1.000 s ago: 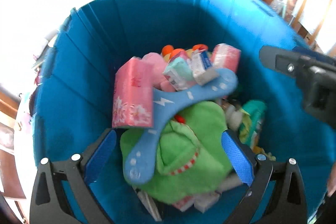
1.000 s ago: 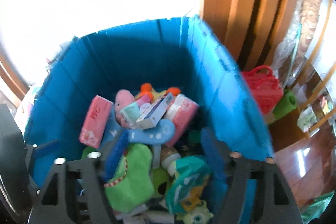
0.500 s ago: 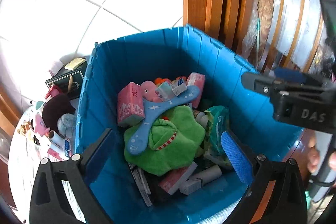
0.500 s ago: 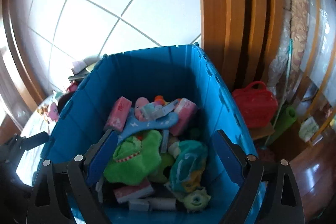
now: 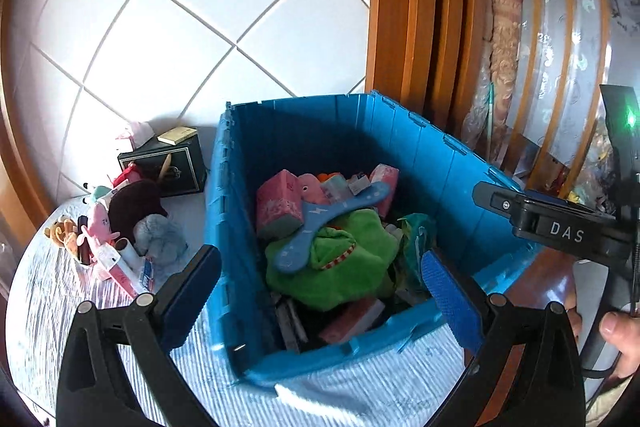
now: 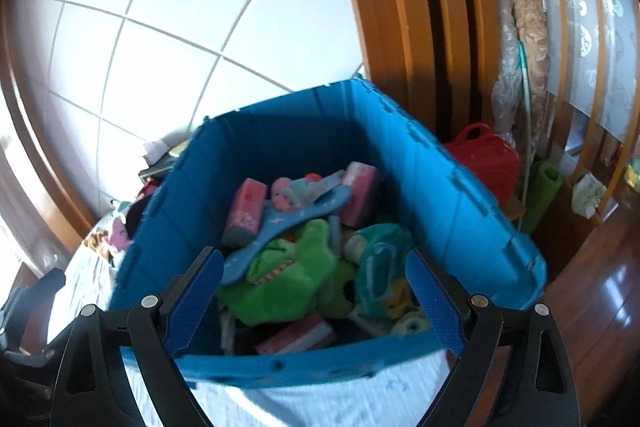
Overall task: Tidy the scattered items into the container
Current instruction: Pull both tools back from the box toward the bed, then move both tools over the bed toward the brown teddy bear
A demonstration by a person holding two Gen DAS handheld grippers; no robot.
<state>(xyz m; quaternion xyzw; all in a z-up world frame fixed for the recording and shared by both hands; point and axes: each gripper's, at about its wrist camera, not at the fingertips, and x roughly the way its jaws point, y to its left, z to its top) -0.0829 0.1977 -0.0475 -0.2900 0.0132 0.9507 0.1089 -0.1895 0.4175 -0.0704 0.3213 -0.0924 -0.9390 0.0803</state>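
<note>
Left wrist view: blue crate (image 5: pixel 452 187) on cloth-covered desk (image 5: pixel 48 307), already heaped with green plush (image 5: pixel 340 259), pink packs, blue boomerang (image 5: pixel 320 223). Loose pile of toys (image 5: pixel 116 239) left of crate, not yet binned. Left claw (image 5: pixel 320 287) wide, empty; right claw (image 6: pixel 316 303) wide, empty. Judged between picks; next: reach to pile, close on one toy. Legible: "DAS" on right claw body.
</note>
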